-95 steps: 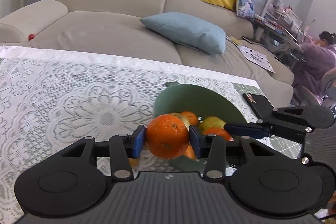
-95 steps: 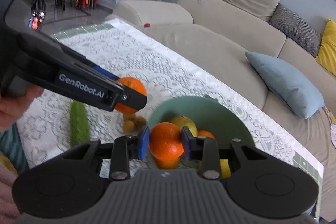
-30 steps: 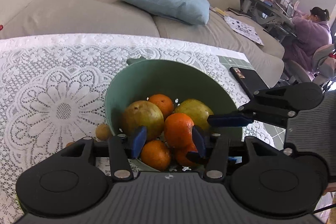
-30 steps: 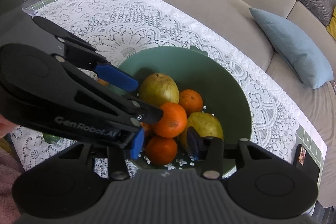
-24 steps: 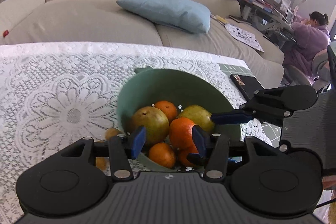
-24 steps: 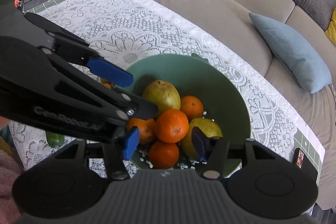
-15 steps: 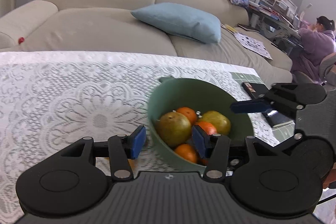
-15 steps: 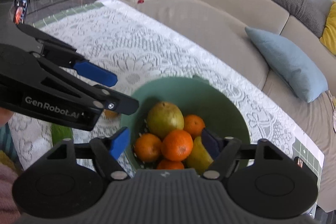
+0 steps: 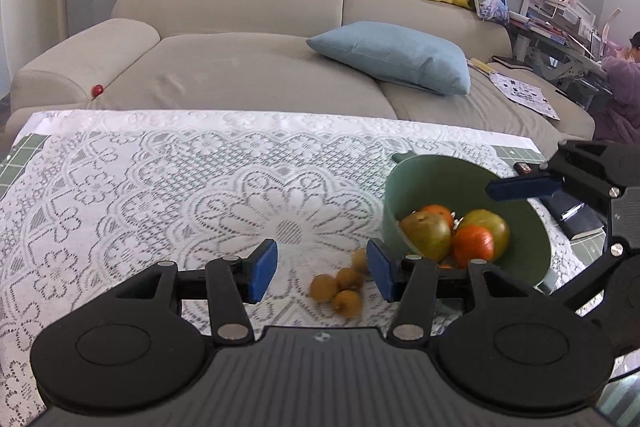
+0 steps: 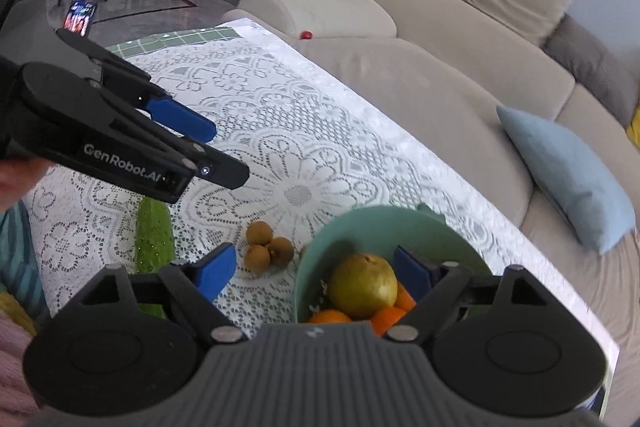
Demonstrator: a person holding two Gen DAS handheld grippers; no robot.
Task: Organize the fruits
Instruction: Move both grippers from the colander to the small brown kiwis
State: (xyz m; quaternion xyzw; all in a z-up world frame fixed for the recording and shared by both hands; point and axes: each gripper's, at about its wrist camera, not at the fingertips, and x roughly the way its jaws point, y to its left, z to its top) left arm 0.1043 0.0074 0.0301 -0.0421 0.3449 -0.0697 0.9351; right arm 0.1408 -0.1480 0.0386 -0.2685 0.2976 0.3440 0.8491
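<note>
My left claw (image 9: 321,270) hung with its blue pads spread wide and nothing between them, and the cluster of small brown fruits (image 9: 339,287) lay on the lace tabletop (image 9: 160,187) almost dead ahead — low in the centre of the left wrist view, framed in the gap but nearer the right-hand pad than the left. That was the relation I judged the coming move to turn on: the cluster sat just below and slightly right of my left claw's line, so a short drop forward looked enough to reach it. The cluster had no real long axis; it was a rough clump of round pieces touching one another, so approach angle mattered little.

My right claw (image 10: 316,273) was also spread and empty, poised over the near rim of the green bowl (image 10: 384,227), with a yellow-green pear (image 10: 363,291) and oranges (image 10: 386,317) showing between its pads. In that view the brown fruits (image 10: 266,247) lay in the lower centre, just left of the bowl and apart from it, closer to the left pad. The left claw seemed the nearer of the two to them.

A green cucumber (image 10: 154,235) lay at lower left of the right wrist view, running away from the camera — its near end was hidden behind my own claw body and its far end behind the left claw (image 10: 208,147). The lower fruit in the bowl was cut off by the claw housing, so I could not count the oranges, nor tell exactly how many brown pieces made the clump.
</note>
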